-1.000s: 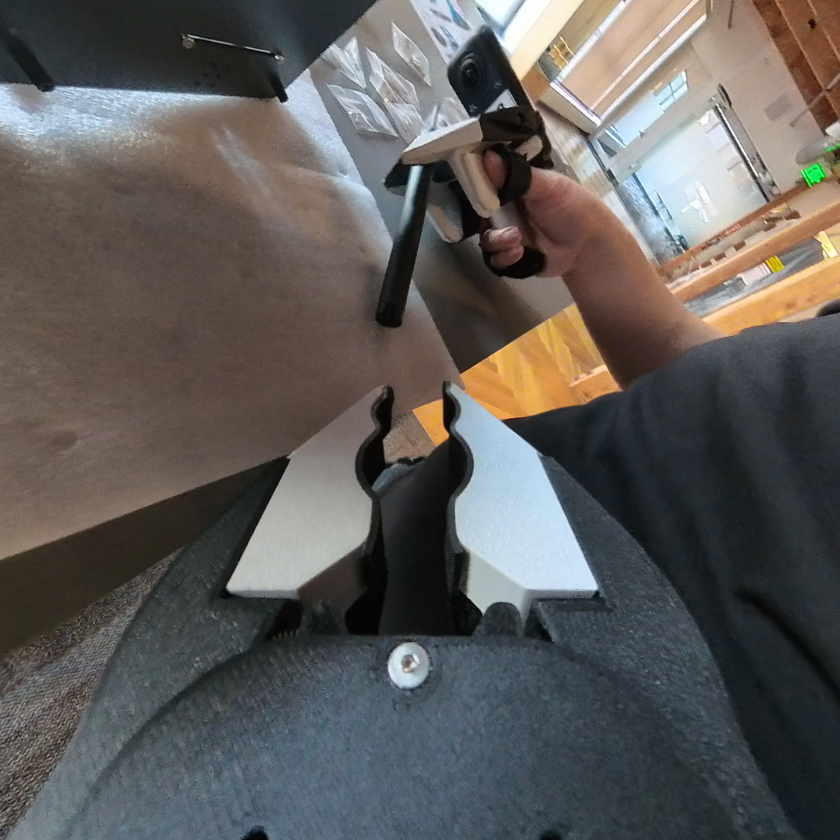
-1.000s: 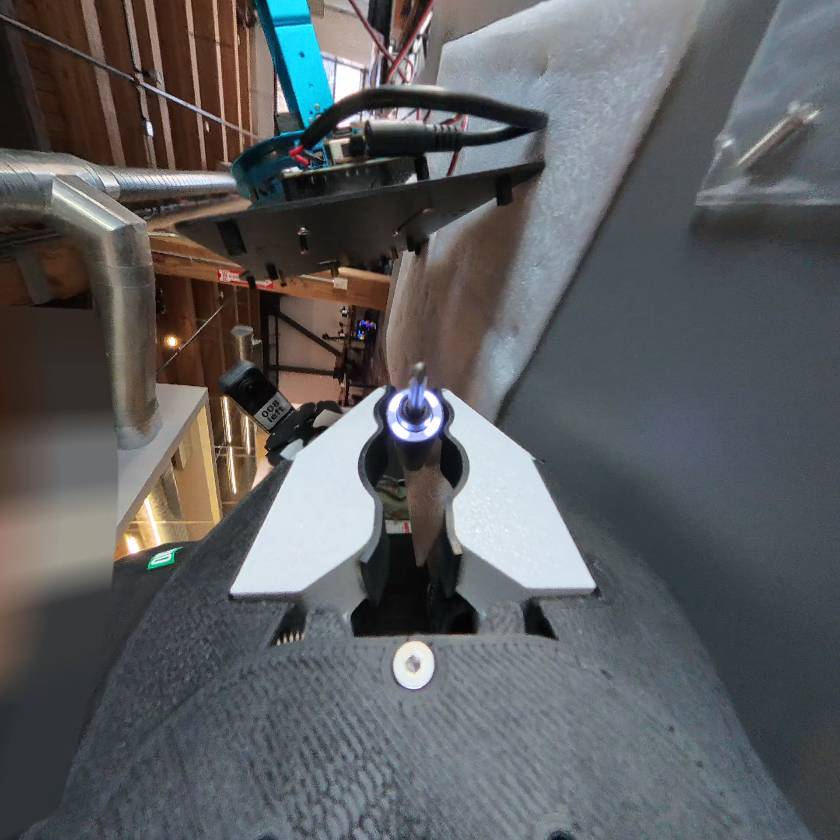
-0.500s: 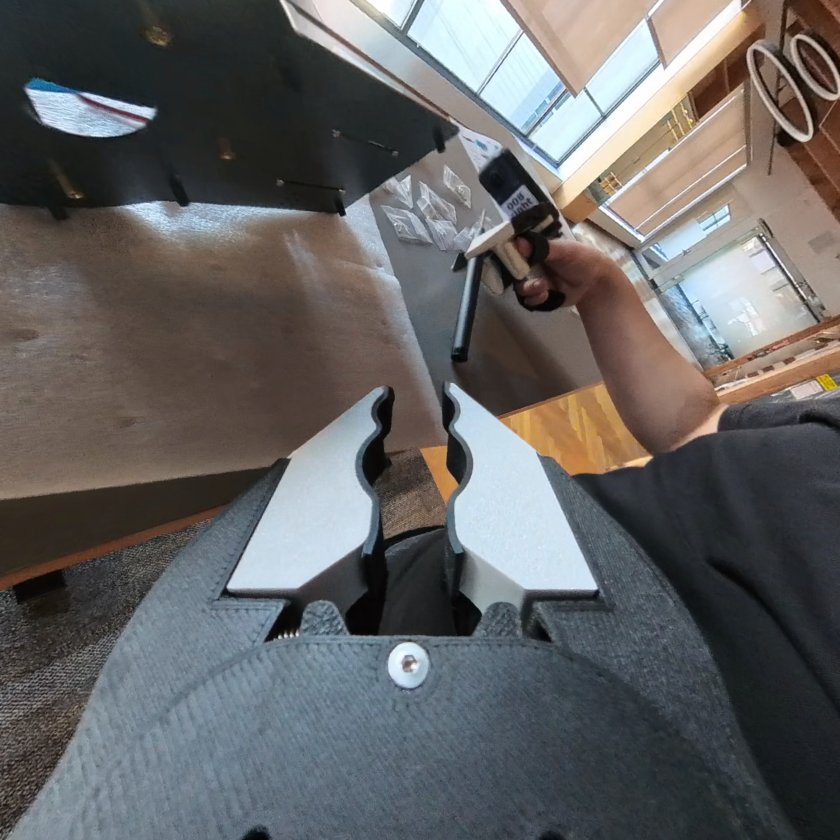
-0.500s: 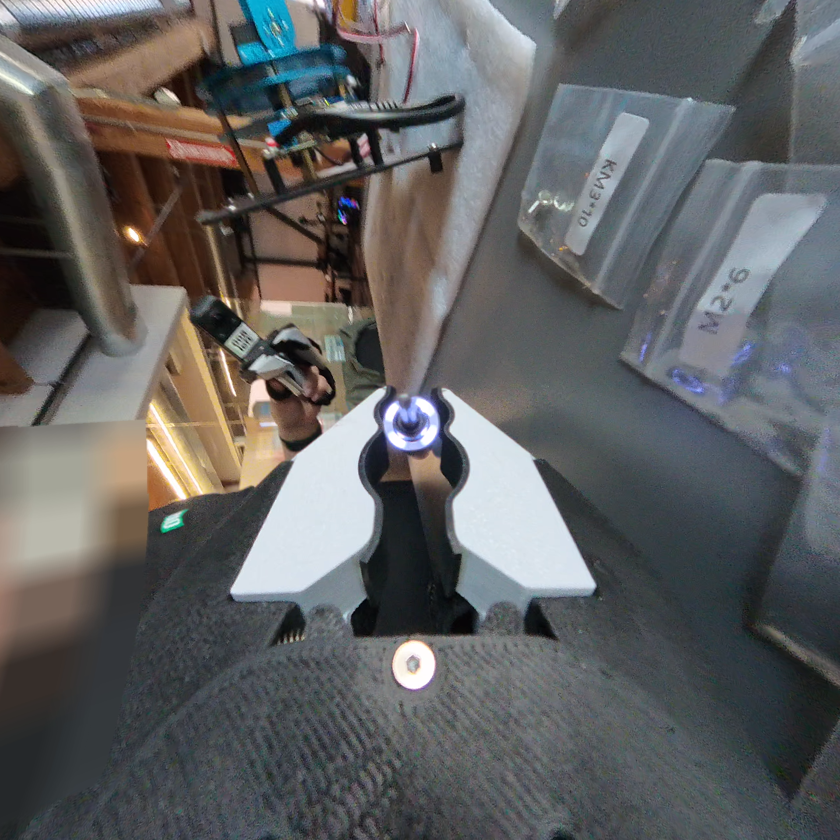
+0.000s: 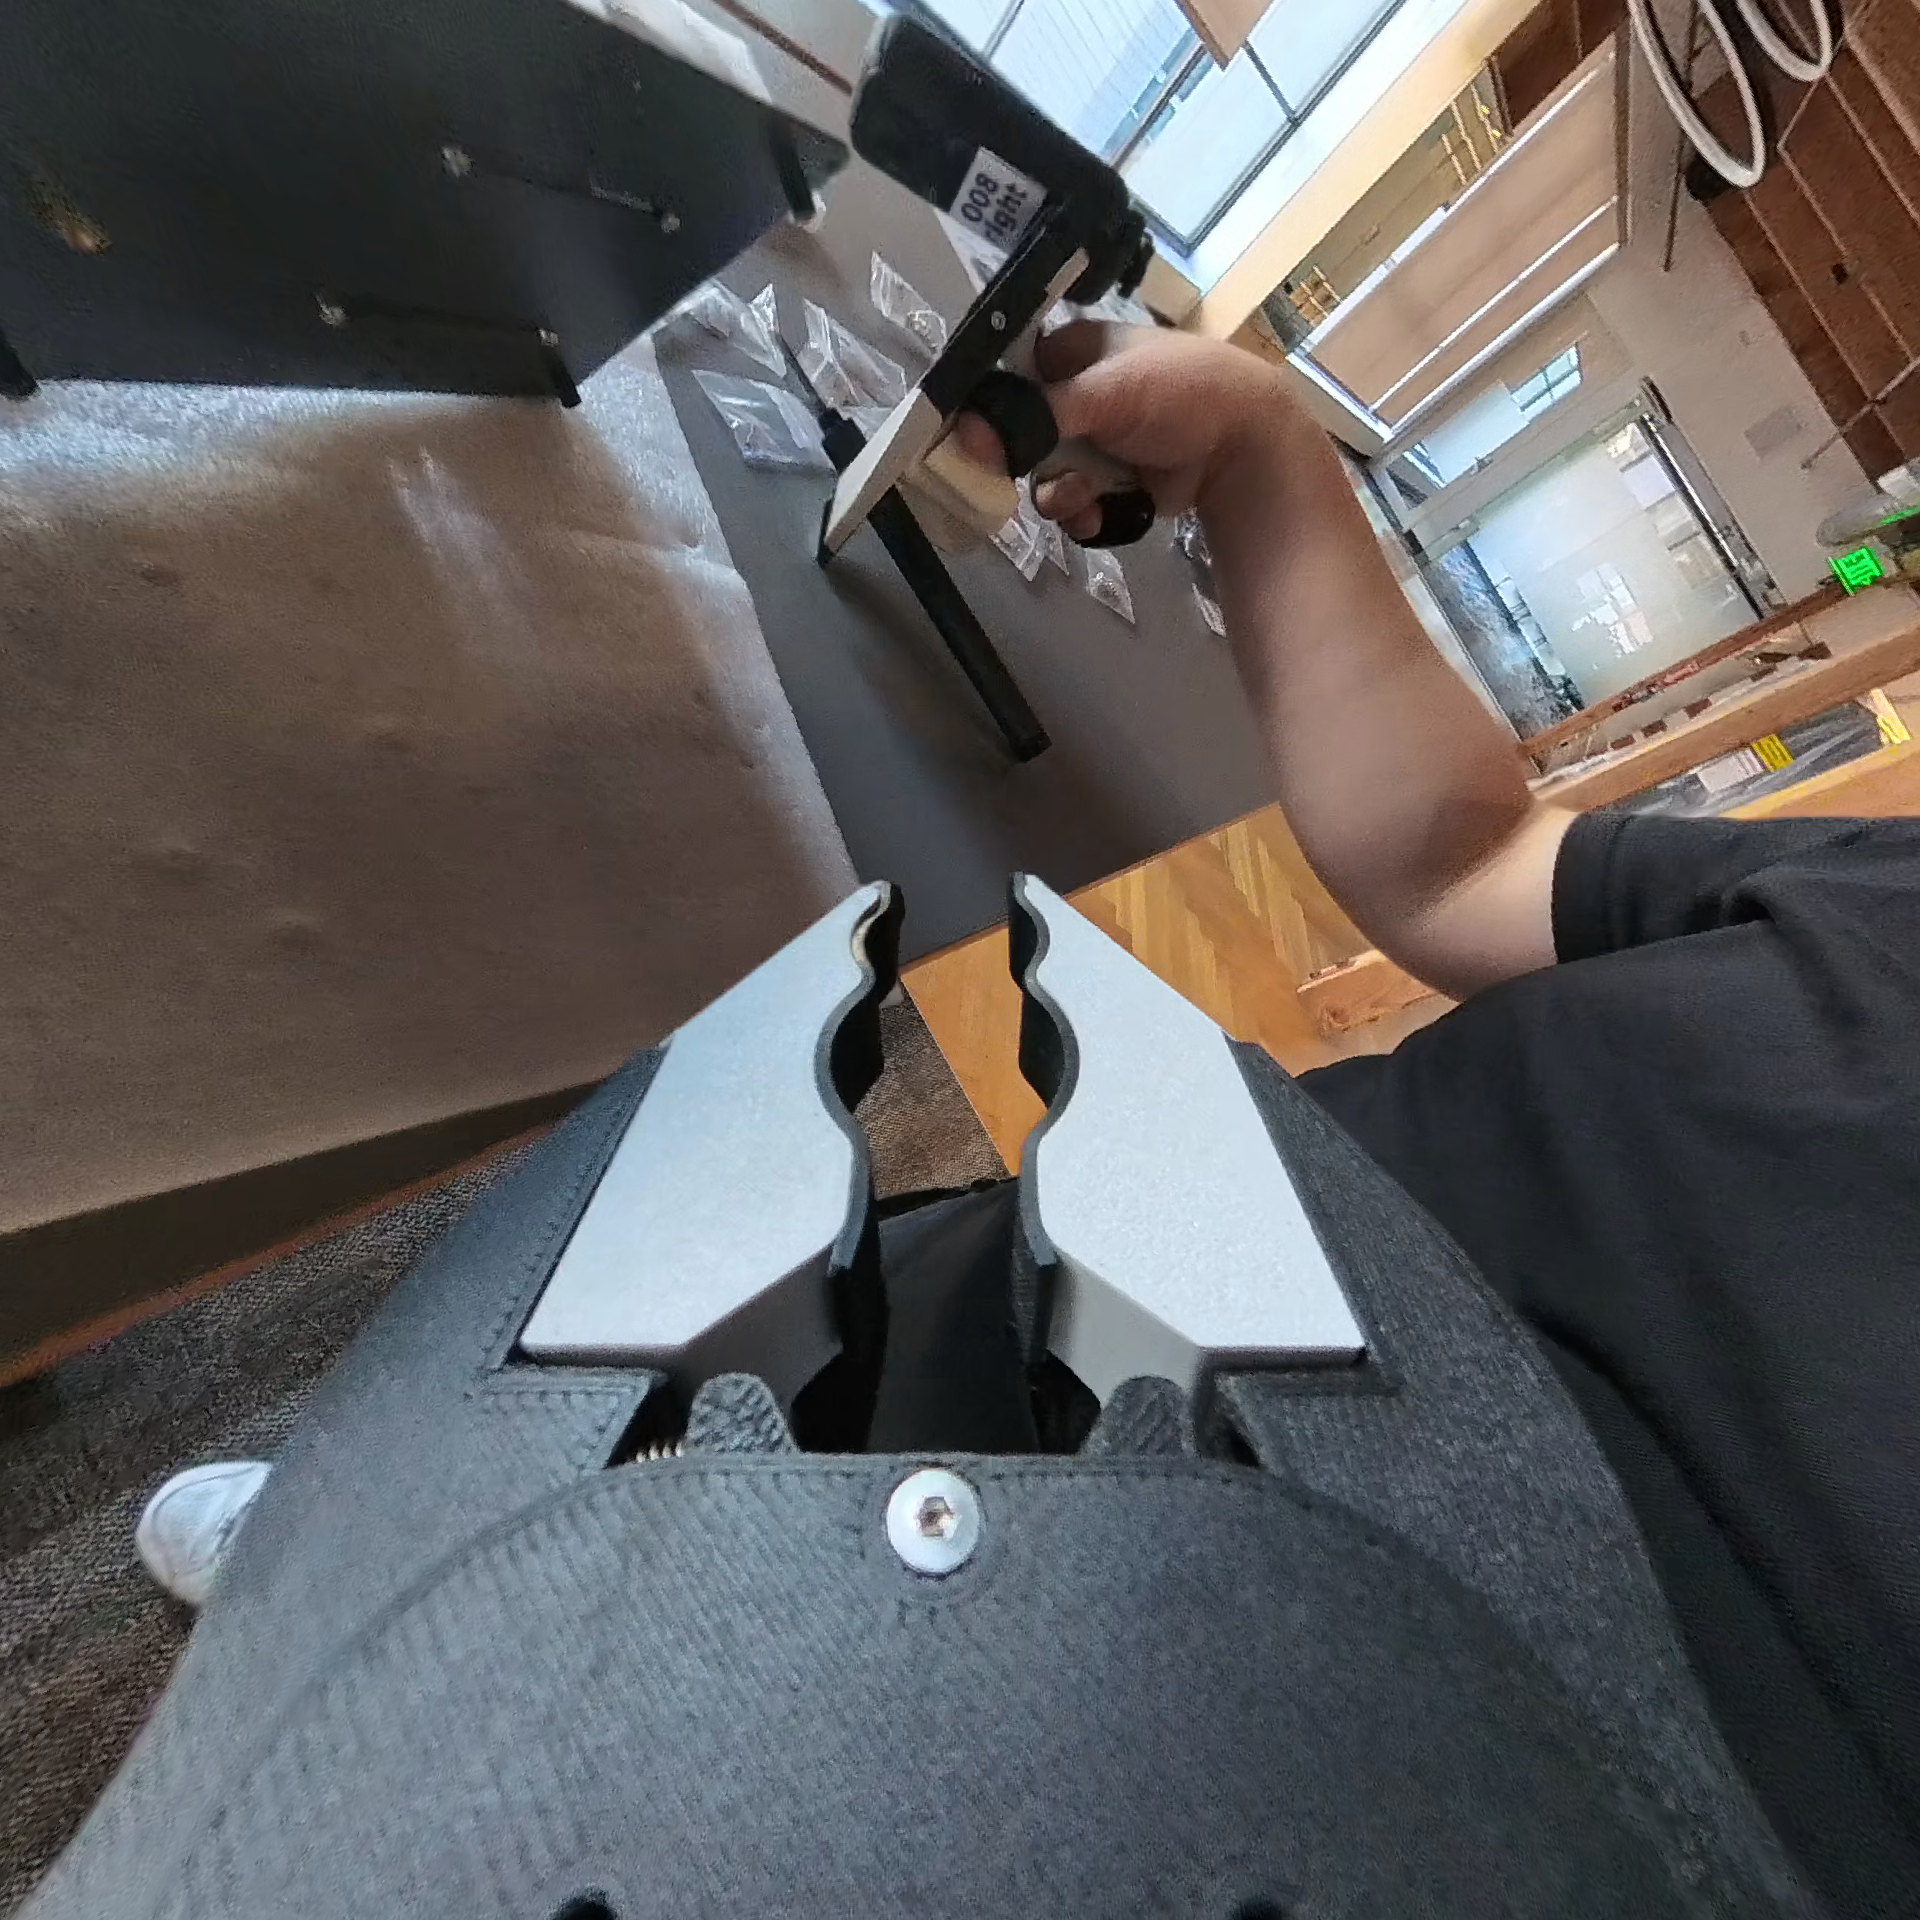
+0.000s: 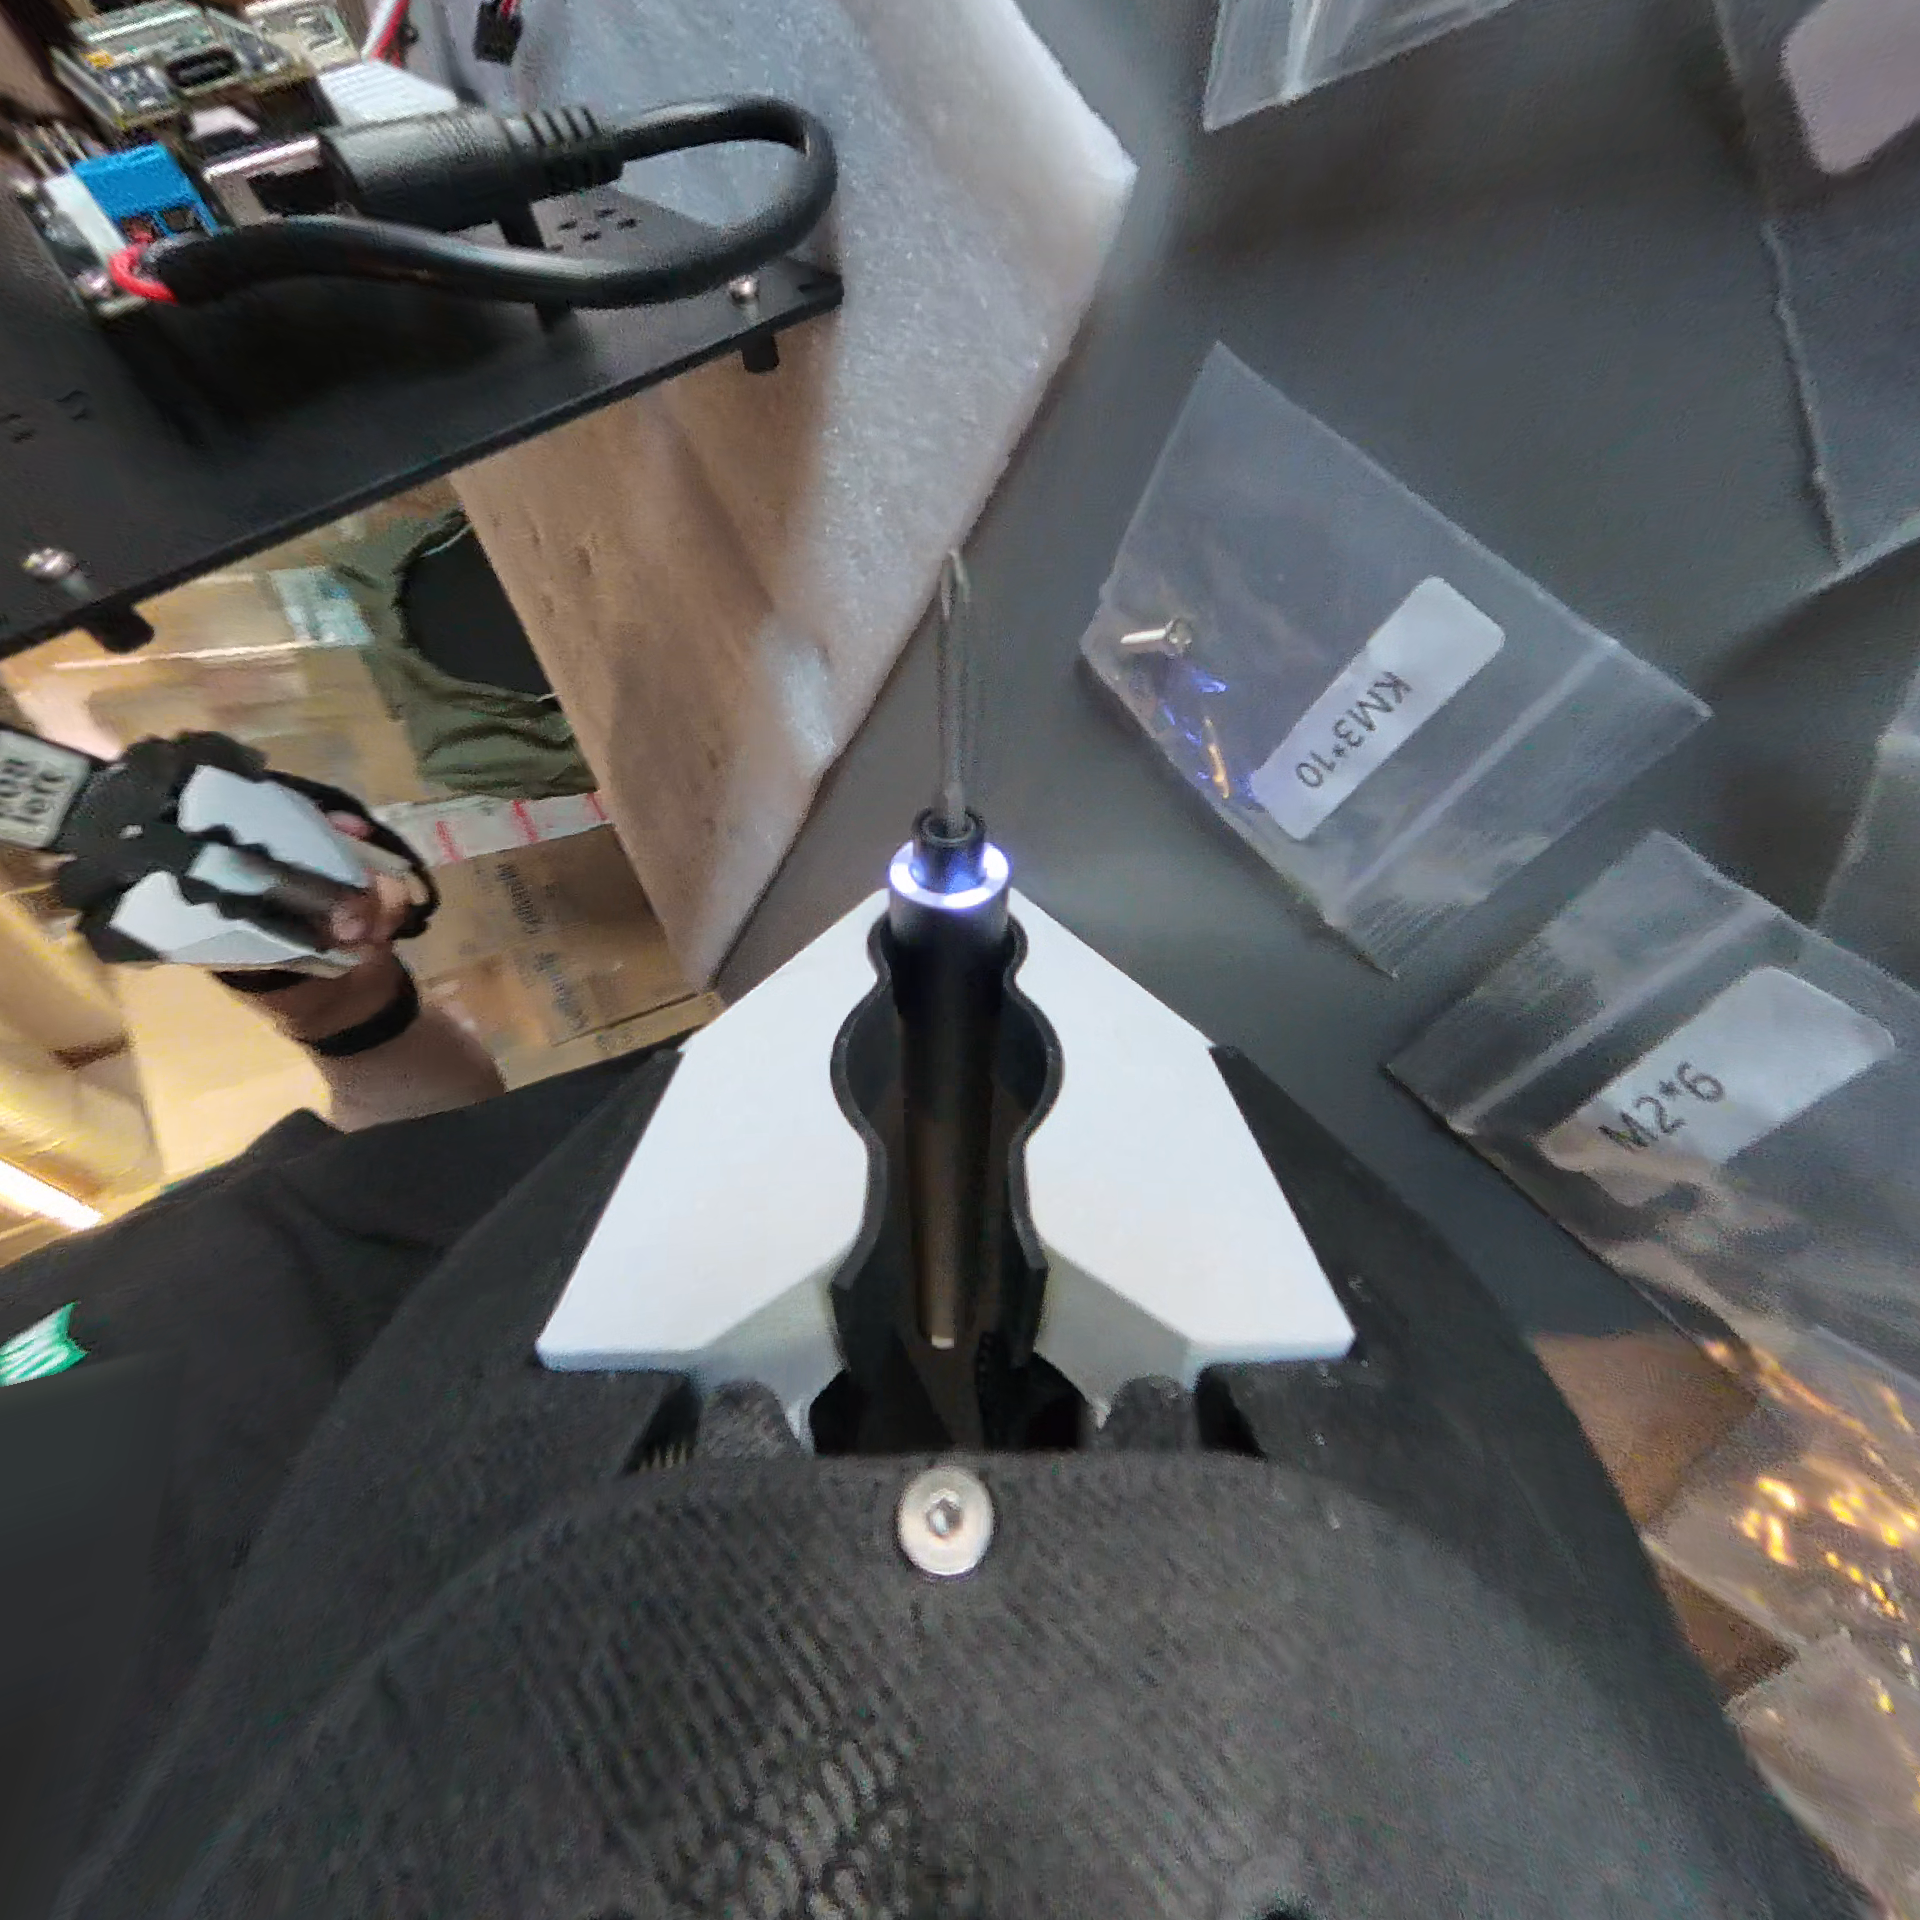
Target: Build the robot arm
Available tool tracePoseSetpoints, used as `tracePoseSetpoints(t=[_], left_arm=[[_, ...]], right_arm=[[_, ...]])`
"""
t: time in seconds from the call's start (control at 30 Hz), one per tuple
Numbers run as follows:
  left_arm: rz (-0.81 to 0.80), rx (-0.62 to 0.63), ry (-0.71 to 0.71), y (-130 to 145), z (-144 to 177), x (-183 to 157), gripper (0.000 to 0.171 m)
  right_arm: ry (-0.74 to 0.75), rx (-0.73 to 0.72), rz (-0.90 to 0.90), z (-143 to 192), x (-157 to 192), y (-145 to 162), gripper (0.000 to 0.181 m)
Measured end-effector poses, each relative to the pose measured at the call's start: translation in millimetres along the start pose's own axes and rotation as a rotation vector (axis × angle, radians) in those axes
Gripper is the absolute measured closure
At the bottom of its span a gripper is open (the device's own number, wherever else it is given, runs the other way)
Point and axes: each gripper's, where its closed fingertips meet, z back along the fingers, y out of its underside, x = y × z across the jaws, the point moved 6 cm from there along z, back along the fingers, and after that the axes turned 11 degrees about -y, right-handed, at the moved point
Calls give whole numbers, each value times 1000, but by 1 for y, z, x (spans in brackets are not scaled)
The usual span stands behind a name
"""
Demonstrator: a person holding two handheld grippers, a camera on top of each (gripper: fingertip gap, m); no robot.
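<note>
My right gripper (image 6: 948, 925) is shut on a black pen-shaped electric screwdriver (image 6: 948, 1039) with a lit ring at its nose. Its thin bit (image 6: 954, 686) points at the grey mat (image 6: 1455, 312), beside the white foam sheet (image 6: 831, 416) and left of a clear bag of screws (image 6: 1351, 675). The left wrist view shows this gripper (image 5: 883, 457) with the screwdriver's body (image 5: 956, 634) sticking out behind it. My left gripper (image 5: 951, 914) is slightly open and empty, held off the table's near edge, below the foam sheet (image 5: 364, 675). It also shows in the right wrist view (image 6: 239, 883).
A black plate (image 6: 416, 343) carrying circuit boards and a thick black cable (image 6: 582, 135) stands on the foam; it shows from below in the left wrist view (image 5: 364, 156). Several more labelled screw bags (image 6: 1662, 1122) lie on the mat. A person's forearm (image 5: 1351, 675) and shoe (image 5: 197, 1517) are near. Tip to tip, the grippers are about 25 cm apart.
My right gripper has carried the screwdriver away from the black plate, and the bit now points at the grey mat by the screw bags. My left gripper stays slightly open and empty.
</note>
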Motion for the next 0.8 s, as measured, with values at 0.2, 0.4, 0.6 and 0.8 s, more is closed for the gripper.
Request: tracePoseSetpoints(t=[0.2,0.4,0.6,0.8], left_arm=[[-46,14,70,-28,17,35,153],[-143,93,121,-66,48,92,152],[-321,45,120,-118,71,144,151],[-317,-37,167,-156,75,179,151]], right_arm=[[239,-78,79,2,8,8,170],[581,-72,111,-6,20,14,169],[889,-103,121,-9,23,24,169],[1040,-138,144,-12,26,34,169]])
